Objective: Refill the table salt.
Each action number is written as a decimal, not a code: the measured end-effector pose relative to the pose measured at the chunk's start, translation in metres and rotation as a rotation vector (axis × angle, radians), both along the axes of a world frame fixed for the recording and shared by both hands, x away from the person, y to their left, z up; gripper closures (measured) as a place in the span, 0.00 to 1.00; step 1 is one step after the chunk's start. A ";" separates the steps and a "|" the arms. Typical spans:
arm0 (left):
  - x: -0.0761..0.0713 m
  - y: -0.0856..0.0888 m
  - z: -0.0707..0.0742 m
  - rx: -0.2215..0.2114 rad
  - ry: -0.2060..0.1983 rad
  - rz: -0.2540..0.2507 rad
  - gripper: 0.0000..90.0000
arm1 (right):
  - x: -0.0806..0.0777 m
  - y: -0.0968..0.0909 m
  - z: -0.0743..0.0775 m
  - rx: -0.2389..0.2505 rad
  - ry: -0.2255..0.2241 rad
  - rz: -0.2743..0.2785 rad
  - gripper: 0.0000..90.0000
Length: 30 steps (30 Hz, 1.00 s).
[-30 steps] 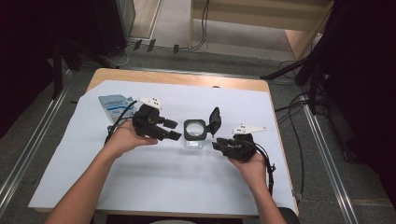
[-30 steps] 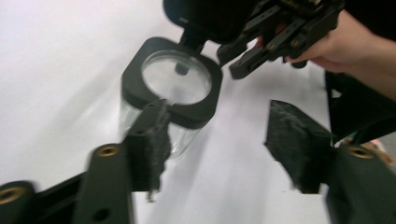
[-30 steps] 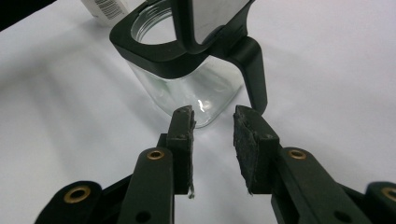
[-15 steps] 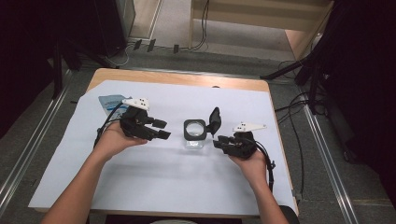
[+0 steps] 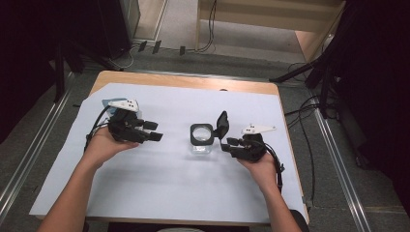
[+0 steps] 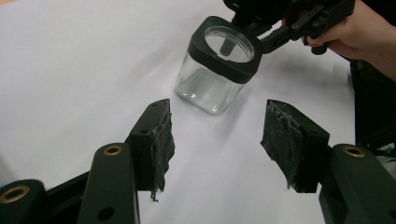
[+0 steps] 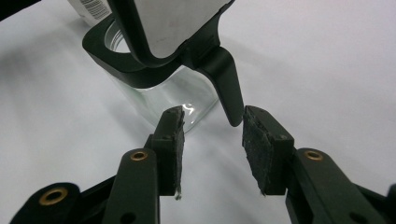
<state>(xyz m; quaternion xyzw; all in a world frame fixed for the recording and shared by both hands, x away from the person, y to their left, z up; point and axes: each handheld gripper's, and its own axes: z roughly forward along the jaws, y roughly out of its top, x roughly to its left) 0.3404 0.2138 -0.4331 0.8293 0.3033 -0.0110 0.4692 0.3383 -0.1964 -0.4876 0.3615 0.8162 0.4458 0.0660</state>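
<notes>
A square clear glass jar (image 5: 201, 143) with a black rim stands mid-table, its hinged black lid (image 5: 222, 124) flipped up on the right side. My right gripper (image 5: 226, 144) sits just right of the jar, pointing at it. In the right gripper view the lid's black tab (image 7: 227, 86) hangs between the tips of the right gripper (image 7: 212, 126); its jaws have just been opening and the pads stand clear of the tab. My left gripper (image 5: 153, 131) is well left of the jar, open. In the left gripper view, nothing lies between the left gripper (image 6: 217, 135) jaws, and the jar (image 6: 215, 70) stands ahead.
A white sheet (image 5: 169, 193) covers the wooden table (image 5: 183, 81). A pale blue packet (image 5: 109, 110) lies at the back left, mostly behind the left hand. Cables trail on the floor to the right of the table.
The left hand has drawn its gripper leftward, away from the jar. The right gripper has stayed by the lid with its jaws a little wider.
</notes>
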 end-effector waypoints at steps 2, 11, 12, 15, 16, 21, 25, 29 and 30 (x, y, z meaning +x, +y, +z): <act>-0.001 0.006 0.001 0.010 -0.009 0.015 0.48 | 0.001 -0.002 0.001 0.002 0.005 -0.004 0.65; -0.004 0.027 0.003 0.012 -0.007 0.067 0.48 | 0.004 -0.006 0.002 0.014 0.000 -0.017 0.63; -0.005 0.029 0.004 0.011 -0.008 0.073 0.48 | 0.004 -0.007 0.002 0.014 -0.002 -0.018 0.63; -0.006 0.038 0.005 0.017 -0.010 0.093 0.48 | 0.005 -0.008 0.002 0.017 -0.006 -0.017 0.64; -0.007 0.042 0.006 0.017 -0.013 0.101 0.48 | 0.005 -0.008 0.002 0.017 -0.006 -0.017 0.64; -0.010 0.058 0.008 0.019 -0.016 0.138 0.49 | 0.007 -0.007 0.001 0.023 -0.014 -0.014 0.64; -0.013 0.070 0.008 0.034 -0.017 0.159 0.50 | 0.008 -0.006 0.001 0.025 -0.012 -0.012 0.64; -0.017 0.080 0.010 0.037 -0.017 0.174 0.50 | 0.009 -0.005 0.000 0.024 -0.008 -0.009 0.64; -0.018 0.083 0.011 0.040 -0.022 0.181 0.51 | 0.010 -0.004 0.000 0.025 -0.009 -0.005 0.64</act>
